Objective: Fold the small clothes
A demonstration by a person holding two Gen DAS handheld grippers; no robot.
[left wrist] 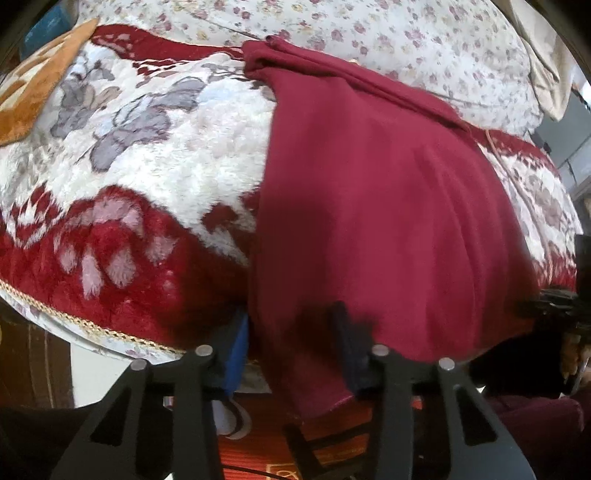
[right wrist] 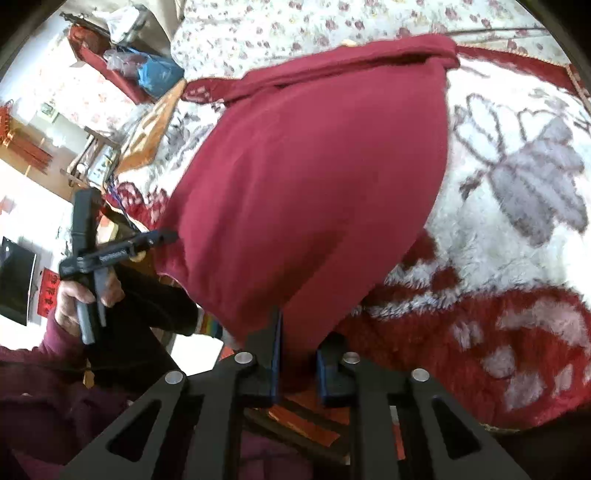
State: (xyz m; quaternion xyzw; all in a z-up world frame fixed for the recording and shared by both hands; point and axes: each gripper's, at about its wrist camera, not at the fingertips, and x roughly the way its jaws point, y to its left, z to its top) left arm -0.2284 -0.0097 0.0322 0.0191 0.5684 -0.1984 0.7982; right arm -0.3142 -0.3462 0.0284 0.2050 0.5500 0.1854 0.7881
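A dark red garment (left wrist: 388,206) lies stretched over a plush red-and-white floral blanket (left wrist: 159,155); its far end is bunched into a fold. My left gripper (left wrist: 291,350) holds the garment's near left corner between its fingers, the cloth hanging down past them. My right gripper (right wrist: 299,354) pinches the garment (right wrist: 306,184) at its near right corner. In the right wrist view the left gripper (right wrist: 162,236) shows at the left, held by a hand and clamped on the cloth's edge.
A white sheet with small flowers (left wrist: 369,33) covers the bed beyond the blanket (right wrist: 517,192). An orange cushion (left wrist: 33,96) lies at the far left. The bed's near edge with gold trim (left wrist: 92,328) drops to the floor. Room clutter and a dark screen (right wrist: 16,280) stand left.
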